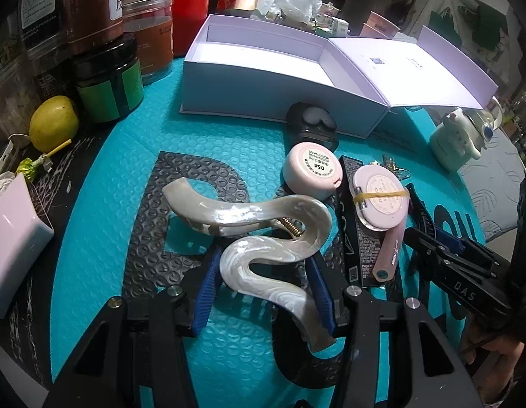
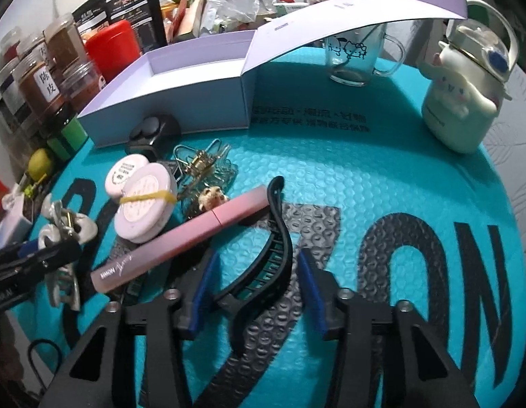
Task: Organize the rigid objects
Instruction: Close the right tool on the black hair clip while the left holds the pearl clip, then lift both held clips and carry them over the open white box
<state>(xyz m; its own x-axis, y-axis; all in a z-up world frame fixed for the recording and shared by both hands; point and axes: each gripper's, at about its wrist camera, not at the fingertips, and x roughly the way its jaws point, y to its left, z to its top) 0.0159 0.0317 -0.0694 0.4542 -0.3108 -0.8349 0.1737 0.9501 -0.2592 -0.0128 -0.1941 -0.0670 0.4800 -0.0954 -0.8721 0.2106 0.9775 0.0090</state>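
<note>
A pearly white wavy hair claw (image 1: 263, 210) lies on the teal bubble mat (image 1: 127, 156), and my left gripper (image 1: 264, 272) is shut on its near end between the blue pads. A black hair claw (image 2: 280, 224) lies between the jaws of my right gripper (image 2: 256, 272). The left pad touches it, but a strip of mat shows before the right pad, so that gripper is open. Beside them lie two pink round compacts (image 1: 312, 171) (image 1: 382, 200), one with a yellow rubber band, and a pink tube (image 2: 181, 241). An open lavender box (image 1: 249, 85) stands empty behind them.
Jars (image 1: 93, 17) and a lemon (image 1: 54, 122) crowd the far left. A small black case (image 2: 154, 132) and gold clips (image 2: 202, 166) lie by the box. A white character bottle (image 2: 463, 102) and a glass mug (image 2: 358, 57) stand at the back right.
</note>
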